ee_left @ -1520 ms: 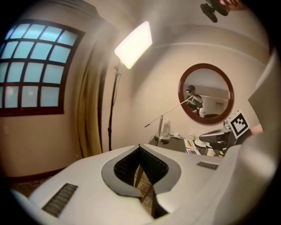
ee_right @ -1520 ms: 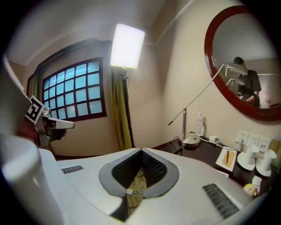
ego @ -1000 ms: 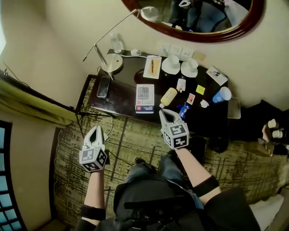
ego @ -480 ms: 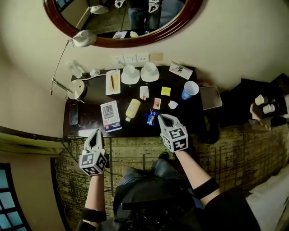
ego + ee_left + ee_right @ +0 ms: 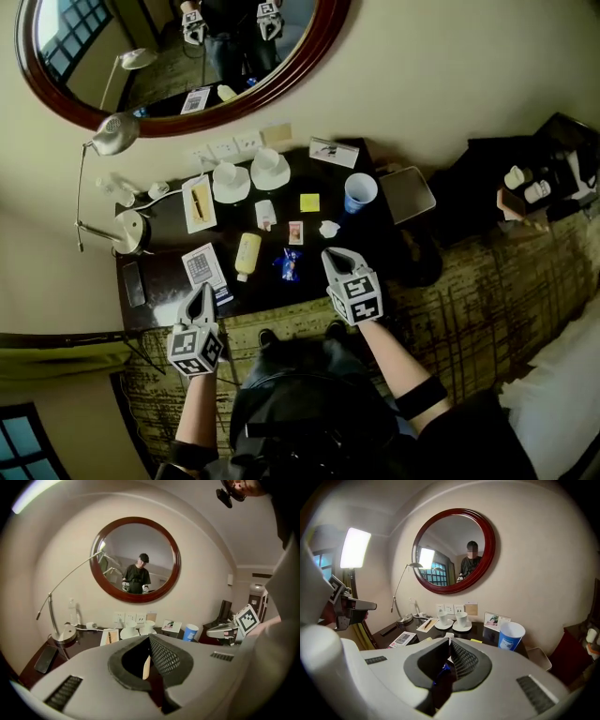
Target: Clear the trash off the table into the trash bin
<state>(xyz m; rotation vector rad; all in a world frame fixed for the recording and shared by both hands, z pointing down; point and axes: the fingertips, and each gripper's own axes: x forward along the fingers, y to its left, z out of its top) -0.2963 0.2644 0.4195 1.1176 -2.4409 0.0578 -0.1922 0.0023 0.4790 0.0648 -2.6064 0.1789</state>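
Right now you are holding both tools over the near edge of the dark table (image 5: pixel 164 267), and neither one is carrying anything. The right gripper (image 5: pixel 336 255) is pointing at the middle of the table with its jaws closed to a sliver and nothing between them. The left gripper (image 5: pixel 199 291) is hanging at the near-left corner, just beside the booklet (image 5: pixel 204 267), with its jaws fully together and empty.

The piece that is mattering most is the blue wrapper (image 5: pixel 288 264). It is lying on the table just left of the right gripper's tip and barely farther in, so your right hand is clearly the nearer of the 2. Its long axis is running roughly near to far, slightly tilted, which means jaws parting left to right would be closing across its narrow side.

The yellow bottle (image 5: pixel 247 256) is lying just left of the wrapper, also lengthwise near to far, between your 2 tools. A crumpled white scrap (image 5: pixel 328 228) is sitting a little beyond the right gripper, and the blue cup (image 5: pixel 359 192) is standing upright farther back on the right. A pale open container (image 5: pixel 406 194) is sitting off the table's right end; it is probably the bin, so anything you pick up will be travelling right.
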